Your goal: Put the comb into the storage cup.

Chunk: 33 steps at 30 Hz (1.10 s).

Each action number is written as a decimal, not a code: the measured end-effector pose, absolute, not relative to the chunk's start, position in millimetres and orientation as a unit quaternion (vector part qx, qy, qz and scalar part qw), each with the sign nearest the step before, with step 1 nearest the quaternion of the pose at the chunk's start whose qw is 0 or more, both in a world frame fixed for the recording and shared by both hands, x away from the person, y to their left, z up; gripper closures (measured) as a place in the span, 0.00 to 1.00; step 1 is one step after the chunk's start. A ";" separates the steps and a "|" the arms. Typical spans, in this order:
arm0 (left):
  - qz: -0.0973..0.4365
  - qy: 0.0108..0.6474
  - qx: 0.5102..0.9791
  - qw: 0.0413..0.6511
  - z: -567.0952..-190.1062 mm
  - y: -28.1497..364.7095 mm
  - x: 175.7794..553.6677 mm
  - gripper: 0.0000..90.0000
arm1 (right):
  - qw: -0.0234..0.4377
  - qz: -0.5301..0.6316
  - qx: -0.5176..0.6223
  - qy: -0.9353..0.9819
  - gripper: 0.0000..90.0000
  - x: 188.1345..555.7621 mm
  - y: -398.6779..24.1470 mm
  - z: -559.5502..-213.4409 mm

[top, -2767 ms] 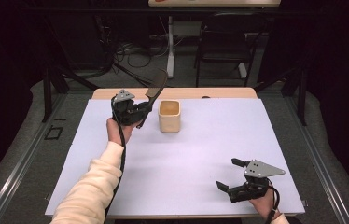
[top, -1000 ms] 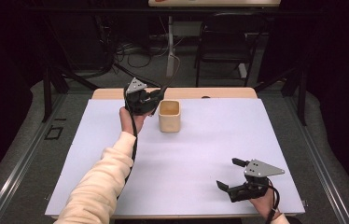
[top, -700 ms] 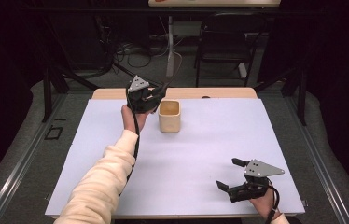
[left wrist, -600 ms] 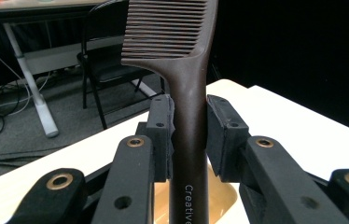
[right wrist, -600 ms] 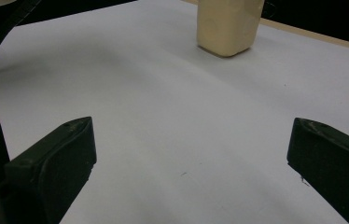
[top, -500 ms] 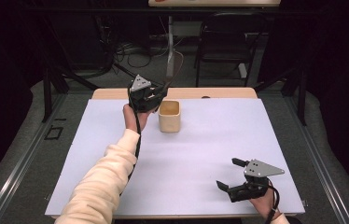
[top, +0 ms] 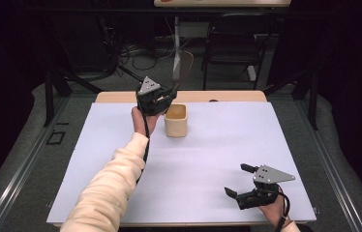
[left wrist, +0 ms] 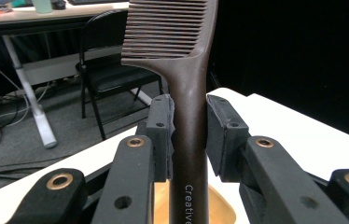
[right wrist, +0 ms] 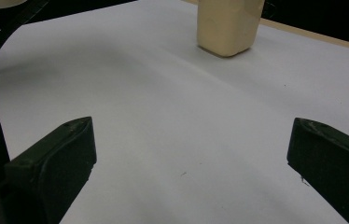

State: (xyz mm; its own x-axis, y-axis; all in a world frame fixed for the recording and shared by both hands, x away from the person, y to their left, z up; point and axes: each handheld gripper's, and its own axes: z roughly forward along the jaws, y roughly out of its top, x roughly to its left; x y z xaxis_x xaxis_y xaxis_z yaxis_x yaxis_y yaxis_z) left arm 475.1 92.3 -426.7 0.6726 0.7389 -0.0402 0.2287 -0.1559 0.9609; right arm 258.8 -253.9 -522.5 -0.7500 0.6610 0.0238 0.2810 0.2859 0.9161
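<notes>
My left gripper [top: 169,94] hovers just left of a tan cup [top: 175,120] near the table's far edge. It is shut on the handle of a dark brown comb [left wrist: 189,93], whose teeth point up and away. In the left gripper view both pads of this gripper [left wrist: 190,116] press on the handle, and the cup's rim [left wrist: 219,215] lies below. My right gripper [top: 236,180] rests open near the front right of the table with nothing between its fingers. In the right gripper view the same gripper [right wrist: 191,135] faces the cup [right wrist: 228,28] across bare table.
A white sheet [top: 218,154] covers the table, and a strip of wood [top: 121,96] shows at its far edge. Beyond the table stand a black chair [top: 232,43] and a desk leg with cables on the floor. Dark rails run along both sides.
My left gripper has carried the comb to the right, from well left of the cup to right beside it. The right gripper has not moved.
</notes>
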 end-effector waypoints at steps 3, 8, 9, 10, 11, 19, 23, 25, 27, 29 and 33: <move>0.229 0.330 0.726 0.559 -428.2 90.7 475.8 0.80 | 0.184 0.515 0.302 0.781 0.01 258.8 -253.9 -522.4; 0.236 0.323 0.722 0.565 -430.8 87.6 476.6 0.80 | 0.184 0.515 0.302 0.781 0.01 258.8 -253.9 -522.4; 0.236 0.321 0.720 0.569 -431.3 87.2 476.9 0.80 | 0.184 0.515 0.302 0.781 0.01 258.8 -253.9 -522.4; 0.238 0.319 0.717 0.572 -431.9 86.7 476.8 0.80 | 0.184 0.515 0.302 0.781 0.01 258.8 -253.9 -522.4; 0.240 0.318 0.716 0.573 -432.2 86.2 476.8 0.80 | 0.184 0.516 0.301 0.780 0.01 258.8 -253.8 -522.5; 0.239 0.319 0.708 0.584 -438.6 85.4 479.3 0.80 | 0.184 0.515 0.301 0.781 0.01 258.9 -253.9 -522.4; 0.241 0.318 0.703 0.589 -441.9 84.7 480.3 0.80 | 0.185 0.516 0.300 0.781 0.01 258.9 -253.8 -522.5; 0.242 0.319 0.699 0.592 -443.2 83.9 480.6 0.80 | 0.185 0.515 0.300 0.781 0.01 258.9 -253.9 -522.4; 0.248 0.319 0.695 0.594 -444.8 83.7 480.9 0.80 | 0.185 0.515 0.300 0.781 0.01 258.8 -253.9 -522.4; 0.250 0.322 0.690 0.598 -446.5 83.4 481.2 0.80 | 0.183 0.515 0.302 0.781 0.01 258.4 -254.0 -522.2; 0.251 0.323 0.686 0.601 -450.6 81.9 482.9 0.80 | 0.182 0.517 0.302 0.780 0.01 258.5 -254.0 -522.3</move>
